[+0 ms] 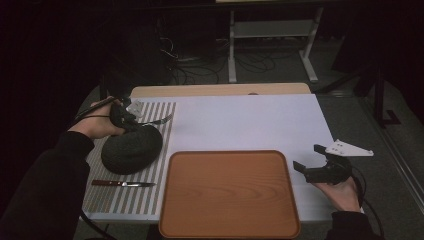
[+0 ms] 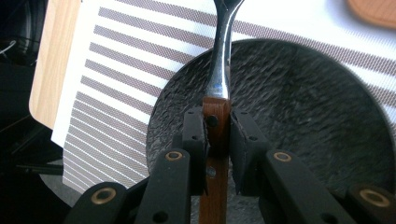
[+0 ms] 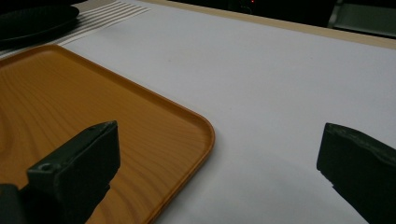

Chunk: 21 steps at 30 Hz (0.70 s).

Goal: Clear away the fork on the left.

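Left gripper view showed the left gripper (image 2: 218, 140) clamped on a wooden-handled steel fork (image 2: 217, 93) above the dark round textured plate (image 2: 299, 116). The right gripper (image 1: 316, 159), right of that plate, stood apart; next, probably, carrying the fork tray-ward.

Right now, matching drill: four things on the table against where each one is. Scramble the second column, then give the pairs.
Things:
1. fork
2. knife
3. tray
4. dark plate

Places:
A. lying on the striped mat, near edge
B. clamped by its wooden handle in the left tool
C. on the mat, under the fork
D. table middle, beside the open right tool

Pairs: 1-B, 2-A, 3-D, 4-C
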Motion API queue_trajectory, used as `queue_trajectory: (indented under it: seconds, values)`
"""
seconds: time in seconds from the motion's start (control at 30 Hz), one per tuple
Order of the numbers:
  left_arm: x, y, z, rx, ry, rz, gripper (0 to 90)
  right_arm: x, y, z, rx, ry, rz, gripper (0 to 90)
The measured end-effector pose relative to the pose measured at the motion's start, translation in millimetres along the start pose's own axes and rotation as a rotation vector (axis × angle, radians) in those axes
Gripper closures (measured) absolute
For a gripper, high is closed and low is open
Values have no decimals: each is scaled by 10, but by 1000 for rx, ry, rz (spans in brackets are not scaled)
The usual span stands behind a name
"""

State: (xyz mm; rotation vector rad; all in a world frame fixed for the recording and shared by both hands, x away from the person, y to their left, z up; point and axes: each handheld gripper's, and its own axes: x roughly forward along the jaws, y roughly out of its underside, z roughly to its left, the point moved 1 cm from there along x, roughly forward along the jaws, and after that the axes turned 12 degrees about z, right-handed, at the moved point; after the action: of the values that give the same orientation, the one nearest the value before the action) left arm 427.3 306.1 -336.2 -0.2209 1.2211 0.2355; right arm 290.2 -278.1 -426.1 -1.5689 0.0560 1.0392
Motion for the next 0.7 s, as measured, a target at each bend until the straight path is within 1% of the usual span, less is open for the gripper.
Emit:
queue_trajectory:
  seconds: [0.07,0.1,0.27,0.3,0.33,0.43,0.5,0.53,0.57,0.6,0.63,0.67,0.7]
  values:
    - [-29,-8,-35,-4,9,-6,767,1,1,1,0,0,1,0]
    - [-45,-16,-56,-3,12,-1,767,1,2,2,0,0,1,0]
    - [-119,-45,-180,-35,66,-5,767,-4,2,2,1,1,-2,0]
    - [-135,-54,-211,-30,69,-11,766,-5,3,4,2,0,-2,0]
    - [-152,-64,-248,-34,78,-15,767,-6,3,5,3,1,-2,0]
    - [-196,-114,-351,-28,110,-33,767,-6,3,6,1,3,-2,0]
    - [-216,-157,-422,-36,147,-53,767,-2,4,5,0,7,1,0]
    - [-222,-180,-457,-36,163,-55,767,-2,4,5,0,7,1,0]
    - [-229,-210,-506,-45,178,-48,767,-2,4,5,0,7,1,0]
    - [-231,-239,-557,-63,217,-40,766,-3,3,4,1,8,0,0]
    - [-228,-268,-604,-62,243,-31,767,-5,4,2,2,9,-1,0]
    - [-221,-298,-652,-48,248,-31,767,-8,5,1,3,9,-2,0]
    - [-216,-327,-694,-45,261,-25,767,-10,6,0,4,10,-4,0]
